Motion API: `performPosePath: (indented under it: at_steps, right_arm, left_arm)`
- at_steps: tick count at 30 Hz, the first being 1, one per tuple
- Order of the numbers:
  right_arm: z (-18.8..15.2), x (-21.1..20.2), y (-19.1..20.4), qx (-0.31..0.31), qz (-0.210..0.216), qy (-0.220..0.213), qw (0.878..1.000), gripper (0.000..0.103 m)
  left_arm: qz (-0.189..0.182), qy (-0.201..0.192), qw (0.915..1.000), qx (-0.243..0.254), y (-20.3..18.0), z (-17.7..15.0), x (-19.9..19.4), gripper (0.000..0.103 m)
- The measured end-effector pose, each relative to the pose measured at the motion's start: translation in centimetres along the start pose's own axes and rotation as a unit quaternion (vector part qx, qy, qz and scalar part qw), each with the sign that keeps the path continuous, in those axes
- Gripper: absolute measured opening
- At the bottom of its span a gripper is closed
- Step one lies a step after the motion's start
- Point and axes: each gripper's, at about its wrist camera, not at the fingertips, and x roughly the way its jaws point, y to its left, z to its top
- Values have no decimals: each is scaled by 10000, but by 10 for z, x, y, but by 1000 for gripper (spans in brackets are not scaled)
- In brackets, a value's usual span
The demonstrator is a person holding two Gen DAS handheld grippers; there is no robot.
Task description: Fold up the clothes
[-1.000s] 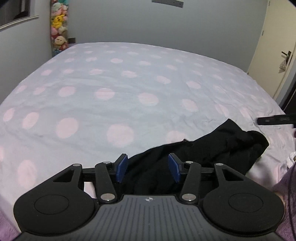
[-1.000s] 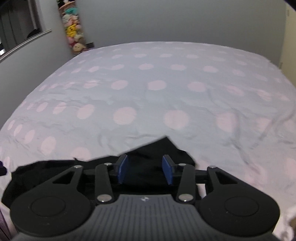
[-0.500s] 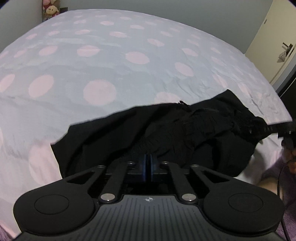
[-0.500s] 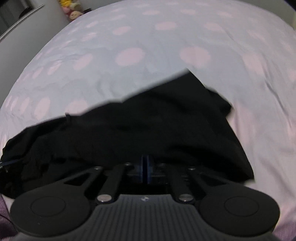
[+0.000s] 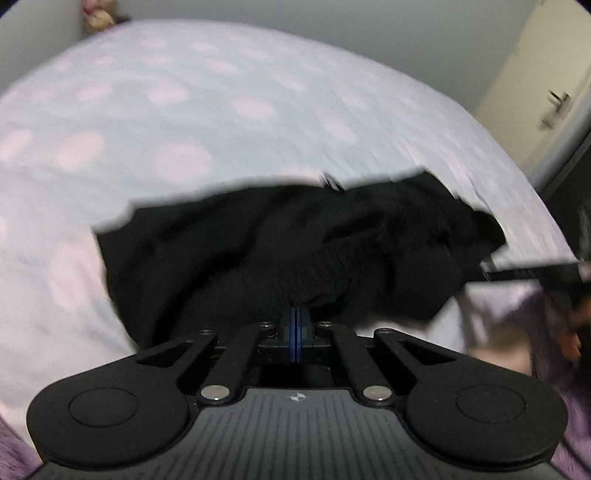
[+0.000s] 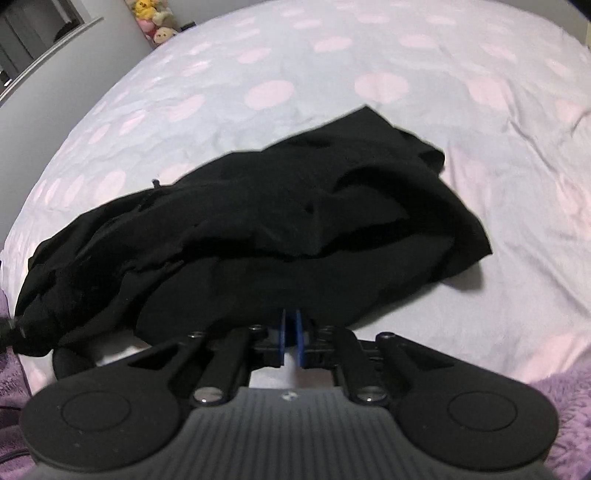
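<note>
A crumpled black garment (image 5: 295, 243) lies bunched near the front edge of a bed with a pale sheet dotted pink (image 5: 184, 110). My left gripper (image 5: 295, 325) is shut on the garment's near edge, blue pads pressed together. In the right wrist view the same black garment (image 6: 258, 206) spreads across the sheet (image 6: 369, 74), and my right gripper (image 6: 291, 332) is shut on its near edge with a thin gap between the pads. The right gripper's tip (image 5: 517, 273) shows at the right of the left wrist view, at the garment's other end.
Stuffed toys (image 6: 155, 22) stand at the bed's far left corner. A cream door with a handle (image 5: 554, 107) is at the right. Purple fleece clothing (image 6: 554, 398) shows at the bottom corners. Grey walls surround the bed.
Both grippers, open a second ago, closed on the garment's near edge and have lifted and drawn it; the cloth now bunches more and the left view is motion-blurred.
</note>
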Motion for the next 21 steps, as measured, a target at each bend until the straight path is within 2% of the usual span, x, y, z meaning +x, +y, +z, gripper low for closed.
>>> performPosePath:
  at_steps: [2,5,8,11,15,18,21]
  right_arm:
    - [0,-12,-4,101,106,-106,9998,11]
    - [-3,-30,0,187,226,-253,9992,17]
    - [-2,-56,5,141,230,-476,9985,28]
    - [-1,-83,11,111,208,-681,9974,29]
    - [3,-116,20,105,252,-941,9952,35]
    - [3,-136,30,69,280,-1125,9932,40]
    - [1,-147,42,-3,311,-1194,9924,42]
  left_arm:
    - [184,-370,9991,-113,3,18,-13,0]
    - [399,-947,9945,-191,6,44,-36,0]
    - [578,-1544,9862,-154,4,69,-66,0]
    - [741,-1991,9770,-191,4,84,-94,0]
    - [793,-2369,9674,-412,15,92,-124,0]
    - [836,-2490,9635,-520,23,91,-137,0]
    - [718,-2521,9628,-655,28,83,-139,0]
